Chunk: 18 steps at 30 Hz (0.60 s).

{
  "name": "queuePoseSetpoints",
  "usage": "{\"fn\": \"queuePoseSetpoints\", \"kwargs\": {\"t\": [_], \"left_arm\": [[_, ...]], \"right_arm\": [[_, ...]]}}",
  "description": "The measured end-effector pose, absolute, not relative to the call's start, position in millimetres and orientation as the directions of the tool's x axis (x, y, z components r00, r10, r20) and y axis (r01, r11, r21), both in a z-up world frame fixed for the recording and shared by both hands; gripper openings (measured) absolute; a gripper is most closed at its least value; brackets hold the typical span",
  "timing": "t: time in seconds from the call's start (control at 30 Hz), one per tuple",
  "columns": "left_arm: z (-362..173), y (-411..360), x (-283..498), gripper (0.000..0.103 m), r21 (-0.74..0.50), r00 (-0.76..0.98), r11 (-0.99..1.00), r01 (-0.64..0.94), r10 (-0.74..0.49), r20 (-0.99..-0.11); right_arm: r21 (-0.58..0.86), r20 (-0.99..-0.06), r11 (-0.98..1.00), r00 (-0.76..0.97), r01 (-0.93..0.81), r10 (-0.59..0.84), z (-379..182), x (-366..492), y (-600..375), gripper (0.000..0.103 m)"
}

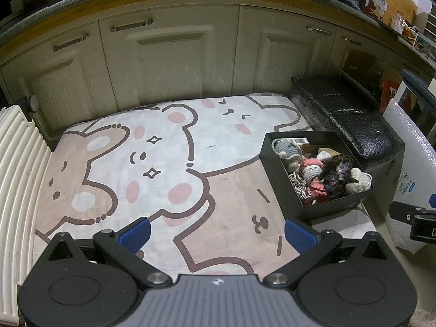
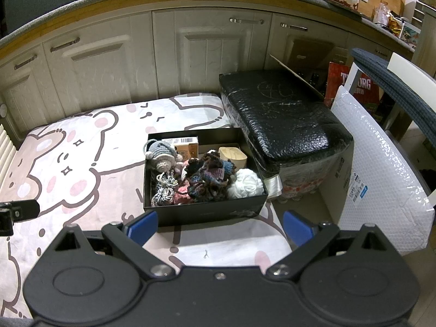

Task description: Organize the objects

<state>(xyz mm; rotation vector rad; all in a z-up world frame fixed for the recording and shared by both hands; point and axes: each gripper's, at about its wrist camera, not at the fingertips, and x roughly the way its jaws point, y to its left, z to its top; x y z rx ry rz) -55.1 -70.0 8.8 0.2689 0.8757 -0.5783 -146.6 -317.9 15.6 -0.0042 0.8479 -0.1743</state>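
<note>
Both grippers, left gripper (image 1: pixel 216 234) and right gripper (image 2: pixel 219 227), wide apart, empty. Black rectangular cardboard box (image 2: pixel 207 212) of crocheted yarn toys (image 2: pixel 207 175) centre frame on cartoon-bear blanket (image 2: pixel 81 163). Judgement: descend vertically onto one toy, avoiding tangled neighbours.

Cream cabinets (image 1: pixel 169 62) — cartoon blanket (image 1: pixel 163 163) below.

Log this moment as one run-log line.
left gripper: open, empty | right gripper: open, empty, facing box | box: full of yarn toys, on blanket
</note>
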Motion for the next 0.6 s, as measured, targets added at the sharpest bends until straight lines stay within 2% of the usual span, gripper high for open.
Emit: {"fn": "queuePoseSetpoints", "kwargs": {"t": [0.6], "left_arm": [[7.8, -71.2, -56.5, 0.103, -0.008, 0.5, 0.81, 0.586, -0.37, -0.783]], "right_arm": [[-0.073, -0.745, 0.986, 0.649, 0.151, -0.155, 15.4, -146.9, -318.2, 0.1]]}}
